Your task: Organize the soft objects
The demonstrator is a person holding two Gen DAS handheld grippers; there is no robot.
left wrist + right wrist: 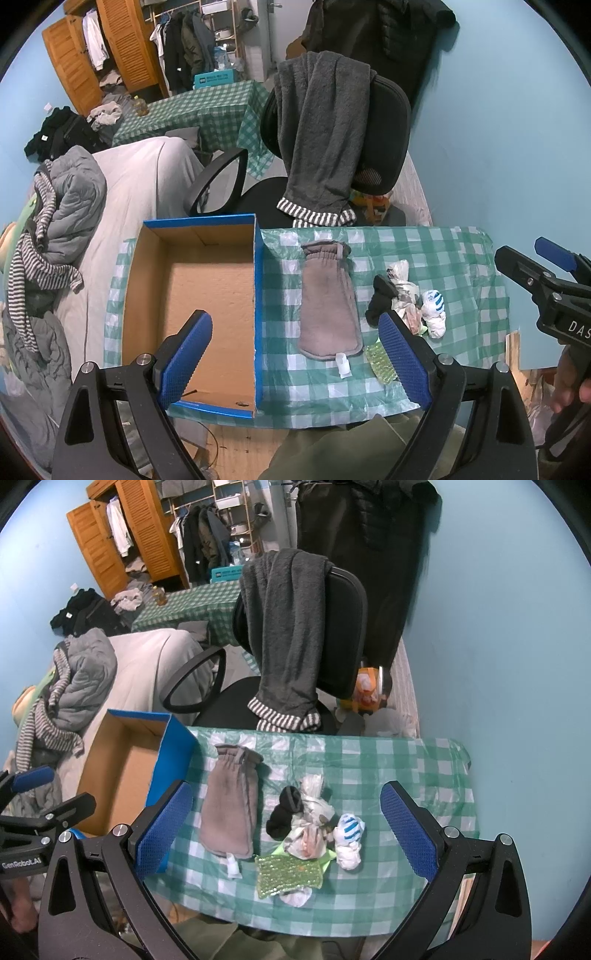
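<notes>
A grey fleece pouch lies flat on the green checked tablecloth. Right of it sits a small heap: a black sock, a patterned bundle, a white and blue sock ball and a green sparkly sponge cloth. An open blue cardboard box stands empty at the table's left. My left gripper hangs open over the box's right wall. My right gripper is open above the heap, holding nothing.
A black office chair draped with a dark grey towel stands behind the table. A bed with grey bedding lies to the left. The blue wall borders the table on the right. Clothes and a wardrobe fill the back.
</notes>
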